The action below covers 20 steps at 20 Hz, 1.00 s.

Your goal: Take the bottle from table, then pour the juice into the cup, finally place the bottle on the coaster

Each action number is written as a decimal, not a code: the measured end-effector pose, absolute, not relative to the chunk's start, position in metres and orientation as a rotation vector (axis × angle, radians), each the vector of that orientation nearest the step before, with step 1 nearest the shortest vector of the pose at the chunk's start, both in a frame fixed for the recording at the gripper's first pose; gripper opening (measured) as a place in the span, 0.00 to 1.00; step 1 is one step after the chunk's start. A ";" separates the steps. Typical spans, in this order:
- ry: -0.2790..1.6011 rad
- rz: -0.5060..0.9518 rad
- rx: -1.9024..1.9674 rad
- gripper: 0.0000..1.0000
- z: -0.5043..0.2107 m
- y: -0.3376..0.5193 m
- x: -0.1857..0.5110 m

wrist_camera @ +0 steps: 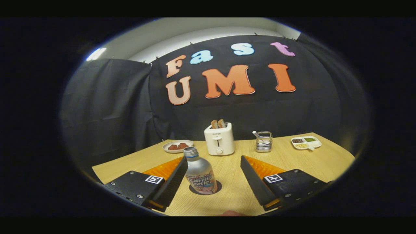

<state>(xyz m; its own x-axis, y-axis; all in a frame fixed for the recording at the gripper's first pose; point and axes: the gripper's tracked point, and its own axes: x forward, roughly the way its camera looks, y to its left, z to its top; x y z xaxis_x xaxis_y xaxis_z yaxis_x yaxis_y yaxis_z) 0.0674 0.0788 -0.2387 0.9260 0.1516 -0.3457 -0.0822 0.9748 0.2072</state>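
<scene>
Gripper (214,162) spread wide, holding nothing. Bottle (200,174) upright on coaster (217,188), between fingers (174,182), just beside left one, well apart from right. Toaster (219,139) beyond on table (234,191).

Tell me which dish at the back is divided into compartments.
The white tray beside the wire holder. The round plate left of the toaster is undivided. Gripper is open.

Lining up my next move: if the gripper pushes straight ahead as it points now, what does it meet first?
Probably the toaster at the table's back. The open gripper has the bottle between its fingers, close to the left one, standing on the dark coaster, so it might brush that finger first. Depth is hard to judge.
</scene>
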 end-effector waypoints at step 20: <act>0.116 -0.039 0.005 0.97 -0.112 -0.003 -0.006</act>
<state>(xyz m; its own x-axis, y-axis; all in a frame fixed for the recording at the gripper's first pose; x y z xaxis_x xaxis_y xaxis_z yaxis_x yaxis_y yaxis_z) -0.0063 -0.0027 -0.1120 0.9925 -0.0391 -0.1154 0.0396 0.9992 0.0023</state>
